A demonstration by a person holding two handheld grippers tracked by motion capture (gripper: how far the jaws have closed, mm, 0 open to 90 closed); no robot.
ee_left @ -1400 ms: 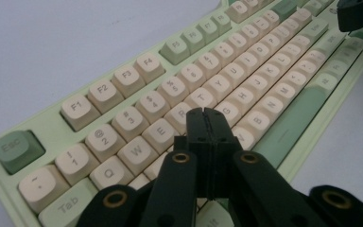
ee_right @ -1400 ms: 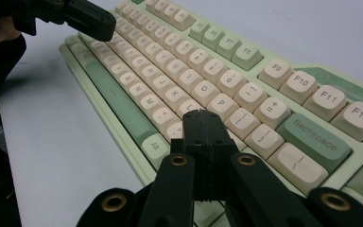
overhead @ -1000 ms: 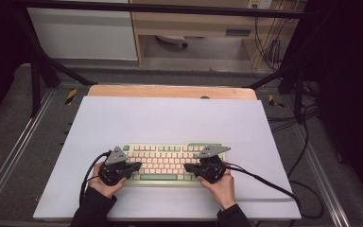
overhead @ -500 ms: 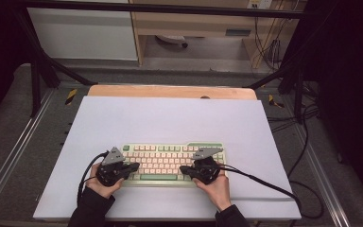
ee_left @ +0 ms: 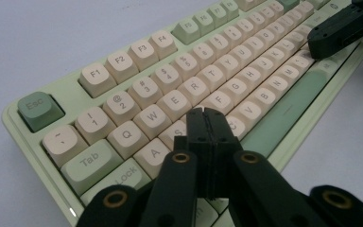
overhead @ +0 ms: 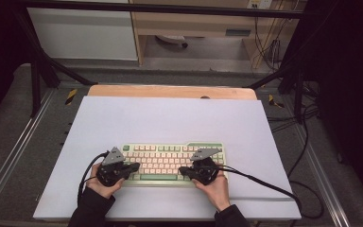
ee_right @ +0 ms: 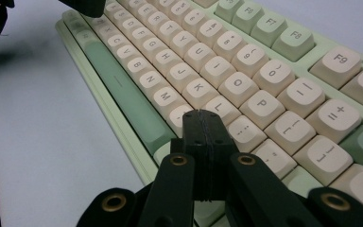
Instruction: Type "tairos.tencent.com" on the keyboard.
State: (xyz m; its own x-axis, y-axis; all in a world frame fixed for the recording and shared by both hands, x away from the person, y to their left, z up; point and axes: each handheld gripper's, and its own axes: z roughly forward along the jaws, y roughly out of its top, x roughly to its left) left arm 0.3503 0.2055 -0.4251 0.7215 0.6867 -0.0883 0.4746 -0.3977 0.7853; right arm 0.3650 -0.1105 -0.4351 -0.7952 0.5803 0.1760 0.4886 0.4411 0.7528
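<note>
High view: we see the keyboard lying flat on the pale counter, low in the frame and slightly left of centre. The left tool sits over its lower left corner, the right tool over the lower row right of centre. Both hands come in from the bottom edge, wrists low, tools pointing inward towards each other.

Left gripper view: the left tool has its jaws pressed together on nothing, tip over the keys near the S and X area at frame centre. The right tool shows at upper right.

Right gripper view: the right tool is likewise closed and empty, tip by the L key.

Judgement: rigid plastic case, moderately light; keycaps are smooth and could pop off. We would hold it by the case edges, not the keys.
</note>
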